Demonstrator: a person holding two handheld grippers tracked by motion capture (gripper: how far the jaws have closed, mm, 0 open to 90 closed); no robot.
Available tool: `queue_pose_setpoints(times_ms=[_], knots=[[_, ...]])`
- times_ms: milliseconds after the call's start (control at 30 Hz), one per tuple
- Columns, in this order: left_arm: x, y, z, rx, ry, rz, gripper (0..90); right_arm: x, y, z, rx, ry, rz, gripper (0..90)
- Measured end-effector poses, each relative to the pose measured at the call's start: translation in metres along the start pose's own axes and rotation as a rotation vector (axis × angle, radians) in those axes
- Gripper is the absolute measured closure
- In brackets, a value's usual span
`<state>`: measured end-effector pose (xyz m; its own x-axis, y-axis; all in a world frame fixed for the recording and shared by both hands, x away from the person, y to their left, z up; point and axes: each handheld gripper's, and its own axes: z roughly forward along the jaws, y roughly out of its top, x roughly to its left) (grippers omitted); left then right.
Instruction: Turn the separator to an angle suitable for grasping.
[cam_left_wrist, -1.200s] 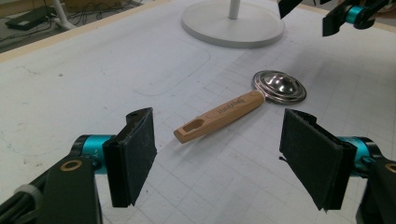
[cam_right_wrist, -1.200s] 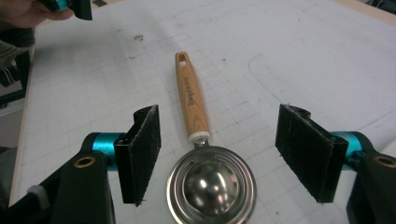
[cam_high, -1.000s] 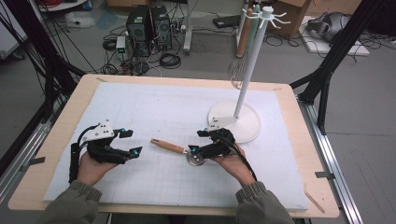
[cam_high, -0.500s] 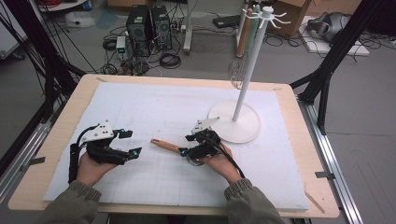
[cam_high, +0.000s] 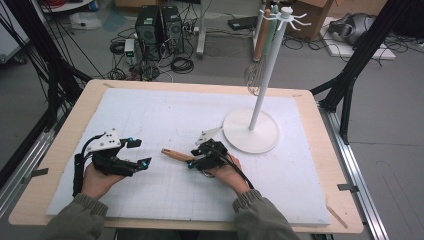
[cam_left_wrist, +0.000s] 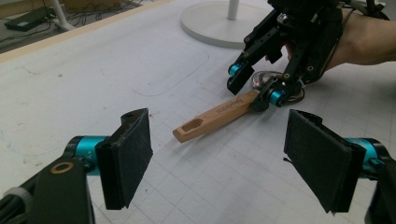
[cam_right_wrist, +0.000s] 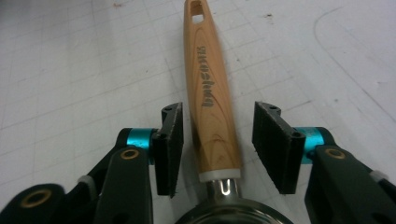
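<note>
A utensil with a wooden handle (cam_high: 172, 154) (cam_right_wrist: 205, 84) and a round metal head (cam_right_wrist: 229, 217) lies flat on the white mat (cam_high: 165, 115). My right gripper (cam_high: 196, 159) (cam_right_wrist: 217, 149) is low over it, one jaw on each side of the handle's thick end. Its jaws have just been closing. A narrow gap shows at the left pad and a wider one at the right, so the pads are not pressing. My left gripper (cam_high: 140, 152) (cam_left_wrist: 224, 163) rests open on the mat to the left, facing the handle (cam_left_wrist: 215, 116) with nothing between its jaws.
A white utensil stand (cam_high: 250, 131) with a tall pole is just behind and to the right of my right hand. A whisk (cam_high: 255, 75) and other utensils hang from its top hooks. The wooden table rim (cam_high: 345, 200) borders the mat.
My right hand has moved left and down onto the utensil, and its jaws have narrowed around the wooden handle. The left hand has stayed put.
</note>
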<state>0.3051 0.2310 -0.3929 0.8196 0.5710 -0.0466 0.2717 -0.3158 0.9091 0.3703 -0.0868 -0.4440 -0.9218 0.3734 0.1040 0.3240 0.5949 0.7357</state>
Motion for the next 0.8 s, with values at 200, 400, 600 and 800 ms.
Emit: queue_pose_setpoints(times_ms=[200, 400, 600, 800], knots=[[-0.0002, -0.0001, 0.0007, 0.0, -0.004, 0.0, 23.4, 0.0017, 0.0018, 0.0043, 0.018, 0.0, -0.03, 60.0], [0.0006, -0.0003, 0.0004, 0.0, -0.006, -0.001, 23.4, 0.0034, 0.0034, 0.0063, 0.026, -0.025, -0.072, 64.5], [0.0003, -0.0001, 0.0007, -0.002, -0.007, -0.002, 23.4, 0.0068, 0.0043, 0.007, 0.036, -0.042, -0.092, 66.3], [0.0, -0.0001, 0.001, -0.001, -0.011, 0.001, 23.4, 0.005, 0.0039, 0.0065, 0.036, -0.03, -0.074, 67.0]])
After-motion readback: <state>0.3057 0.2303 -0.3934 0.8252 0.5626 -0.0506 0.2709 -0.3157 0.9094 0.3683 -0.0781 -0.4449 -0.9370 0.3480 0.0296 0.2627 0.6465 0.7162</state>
